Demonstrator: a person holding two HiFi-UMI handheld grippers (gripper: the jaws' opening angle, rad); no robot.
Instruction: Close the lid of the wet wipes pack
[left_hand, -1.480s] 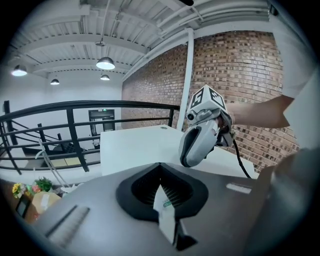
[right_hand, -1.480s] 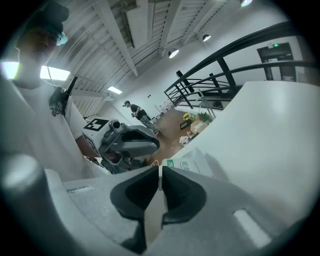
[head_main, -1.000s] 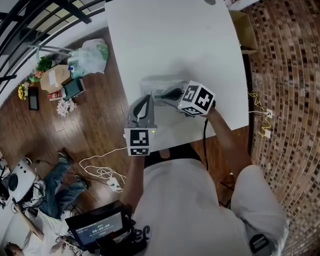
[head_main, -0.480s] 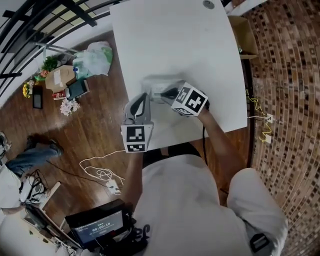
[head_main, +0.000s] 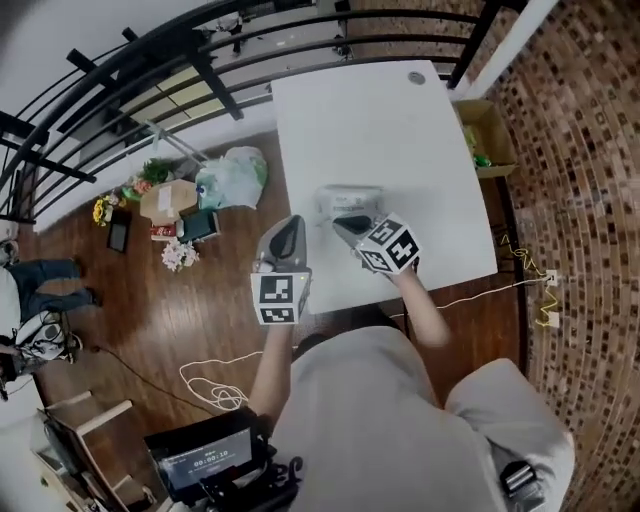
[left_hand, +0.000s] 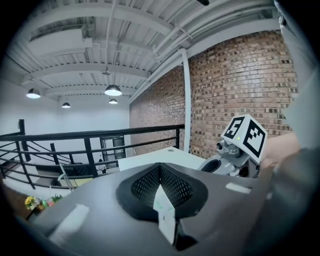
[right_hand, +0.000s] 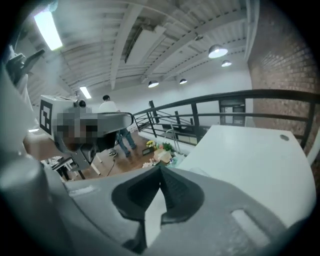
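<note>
The wet wipes pack (head_main: 350, 201), pale grey and flat, lies on the white table (head_main: 400, 140) near its front edge; I cannot tell how its lid stands. My right gripper (head_main: 344, 226) hovers over the pack's near edge, jaws shut and holding nothing, as the right gripper view (right_hand: 161, 171) confirms. My left gripper (head_main: 289, 224) is raised at the table's left edge, left of the pack and apart from it. Its jaws (left_hand: 160, 169) meet with nothing between them. The right gripper's marker cube (left_hand: 245, 135) shows in the left gripper view.
A black railing (head_main: 200, 50) runs behind the table. On the wooden floor to the left lie a plastic bag (head_main: 232, 178), a cardboard box (head_main: 167, 201) and flowers (head_main: 180, 254). Another box (head_main: 487, 135) stands right of the table. A person (head_main: 40, 275) is at far left.
Both grippers have lifted up and back from the pack. The right gripper, which was down on the pack, now hangs above its near edge. The head view has pulled back.
</note>
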